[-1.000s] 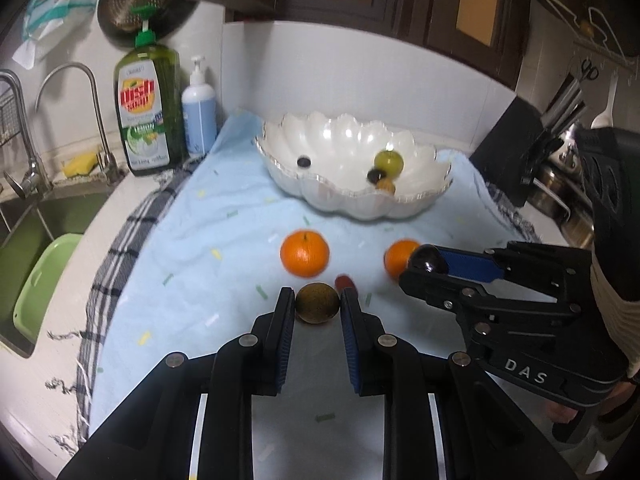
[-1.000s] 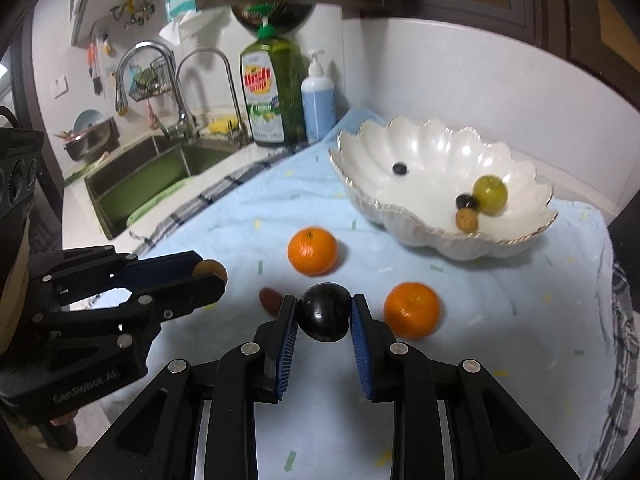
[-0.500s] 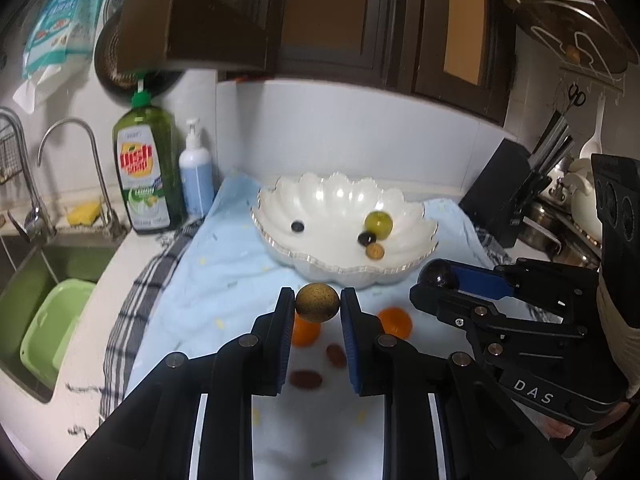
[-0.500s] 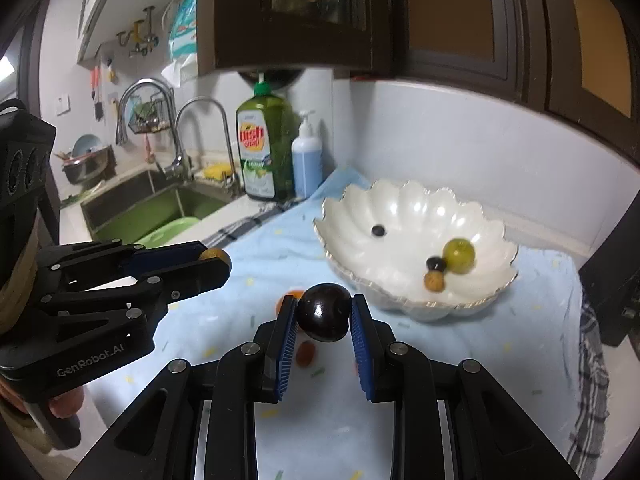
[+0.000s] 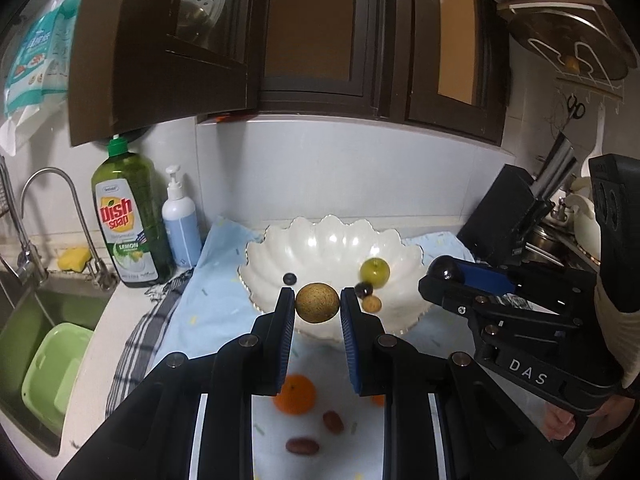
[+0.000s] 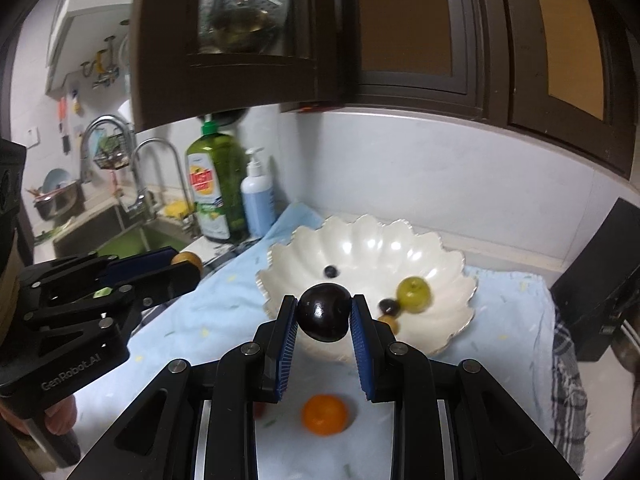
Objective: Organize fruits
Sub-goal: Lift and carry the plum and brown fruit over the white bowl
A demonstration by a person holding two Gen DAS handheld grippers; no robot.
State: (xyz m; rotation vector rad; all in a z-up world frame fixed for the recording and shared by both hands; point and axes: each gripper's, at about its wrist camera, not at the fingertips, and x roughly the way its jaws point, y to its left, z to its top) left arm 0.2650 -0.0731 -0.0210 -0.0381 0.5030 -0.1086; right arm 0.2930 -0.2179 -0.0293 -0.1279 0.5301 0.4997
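My left gripper (image 5: 317, 304) is shut on a round brown fruit (image 5: 317, 302), held in the air in front of the white scalloped bowl (image 5: 316, 240). My right gripper (image 6: 323, 311) is shut on a dark plum (image 6: 323, 312), also raised before the bowl (image 6: 360, 236). The bowl holds a green fruit (image 5: 375, 271), a blueberry (image 5: 289, 278), a dark grape (image 5: 364, 289) and a small brown fruit (image 5: 372, 303). On the blue cloth (image 5: 208, 304) below lie an orange (image 5: 295, 394), a second orange (image 6: 325, 414) and two red dates (image 5: 302, 445).
A dish soap bottle (image 5: 122, 216) and a pump bottle (image 5: 181, 224) stand left of the bowl, beside the faucet (image 5: 52, 216) and the sink with a green tub (image 5: 52, 368). A black knife block (image 5: 504, 216) sits at the right. Dark cabinets (image 5: 320, 32) hang overhead.
Both grippers have risen off the cloth with their fruits and tilted up, so the bowl now sits behind the fingertips and the oranges and dates lie below them.
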